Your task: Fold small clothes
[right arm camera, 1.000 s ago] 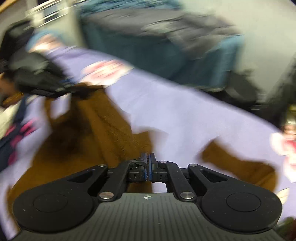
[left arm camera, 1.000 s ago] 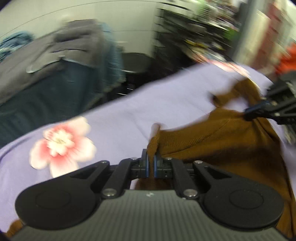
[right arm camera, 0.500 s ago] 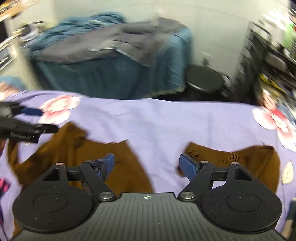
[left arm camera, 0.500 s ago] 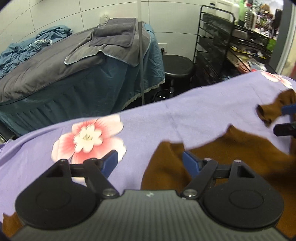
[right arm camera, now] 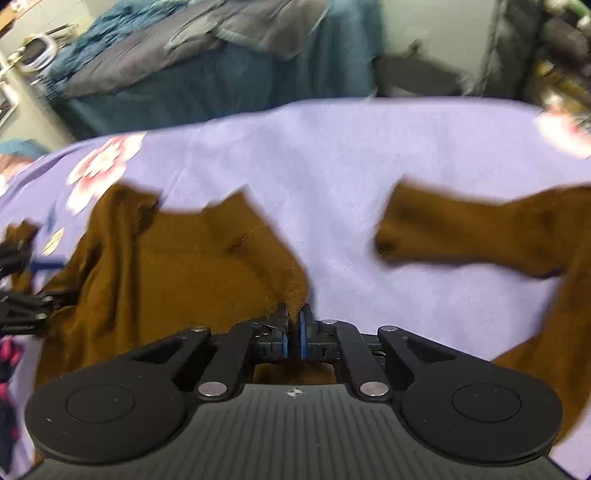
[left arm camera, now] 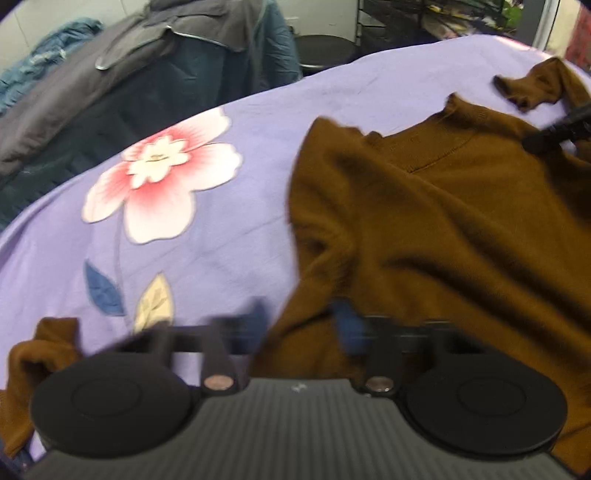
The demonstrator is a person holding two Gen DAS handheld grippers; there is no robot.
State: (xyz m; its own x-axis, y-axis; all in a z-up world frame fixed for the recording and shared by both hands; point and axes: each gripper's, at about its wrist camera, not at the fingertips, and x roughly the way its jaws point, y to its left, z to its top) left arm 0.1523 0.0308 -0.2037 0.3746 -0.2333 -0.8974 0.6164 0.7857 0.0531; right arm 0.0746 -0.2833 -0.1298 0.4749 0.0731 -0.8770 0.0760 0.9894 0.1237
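A brown knit sweater (left arm camera: 443,229) lies spread on the purple flowered sheet (left arm camera: 229,258), collar toward the far edge. My left gripper (left arm camera: 303,328) is open, its blurred blue pads either side of the sweater's near left edge. My right gripper (right arm camera: 293,336) is shut on a fold of the same sweater (right arm camera: 166,266) near its shoulder. One sleeve (right arm camera: 480,229) lies out to the right in the right wrist view. The other sleeve end (left arm camera: 33,354) shows at the lower left in the left wrist view. The right gripper's fingers (left arm camera: 557,133) show at the sweater's far right there.
A second bed with grey and blue covers (left arm camera: 129,74) stands beyond the sheet. A black stool (left arm camera: 325,51) and a wire rack (left arm camera: 424,14) stand behind. The left gripper (right arm camera: 22,306) shows at the left edge of the right wrist view.
Both grippers let go of the sweater a half second ago. Now the right gripper has shut on a sweater fold; the left has dropped to the sweater's near edge, still open.
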